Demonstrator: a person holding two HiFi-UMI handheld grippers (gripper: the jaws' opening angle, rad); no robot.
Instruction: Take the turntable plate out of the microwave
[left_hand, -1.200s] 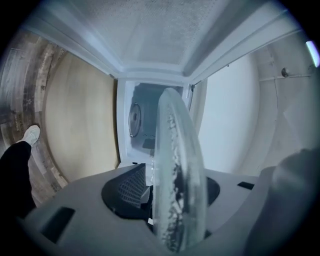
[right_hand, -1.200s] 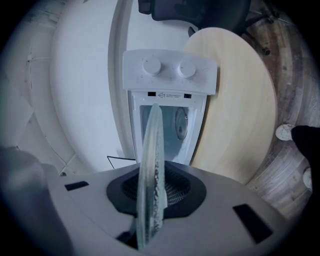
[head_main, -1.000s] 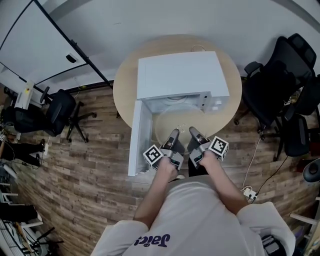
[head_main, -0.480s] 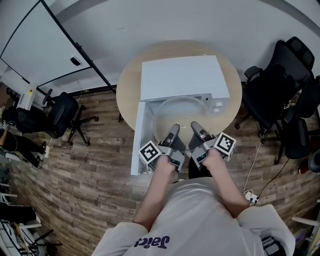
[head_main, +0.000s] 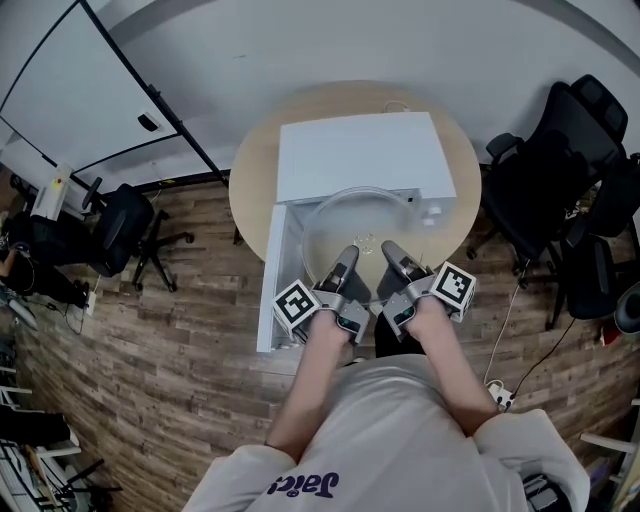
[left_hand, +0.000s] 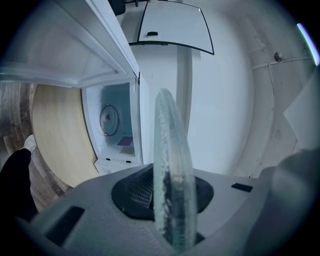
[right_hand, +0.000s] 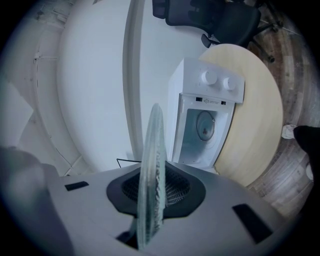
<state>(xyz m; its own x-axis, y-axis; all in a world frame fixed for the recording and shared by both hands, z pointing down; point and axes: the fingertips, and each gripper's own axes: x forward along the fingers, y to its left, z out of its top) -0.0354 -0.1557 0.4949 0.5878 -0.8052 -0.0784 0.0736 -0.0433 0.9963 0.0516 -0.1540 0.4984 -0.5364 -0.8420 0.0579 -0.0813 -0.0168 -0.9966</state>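
1. Since 1 second ago, both grippers have raised the glass turntable plate (head_main: 350, 225) clear of the cavity. I now see it held in front of the white microwave (head_main: 360, 155), its far rim at the oven's top front edge.
2. That microwave sits on a round wooden table (head_main: 255, 180) with its door (head_main: 280, 270) swung left. Around it are plank floor (head_main: 170, 340) and black office chairs (head_main: 545, 170).
3. I see the plate lying flat, face up. It is round, so it has no long axis.
4. My left gripper (head_main: 347, 258) and right gripper (head_main: 388, 252) each pinch its near rim.
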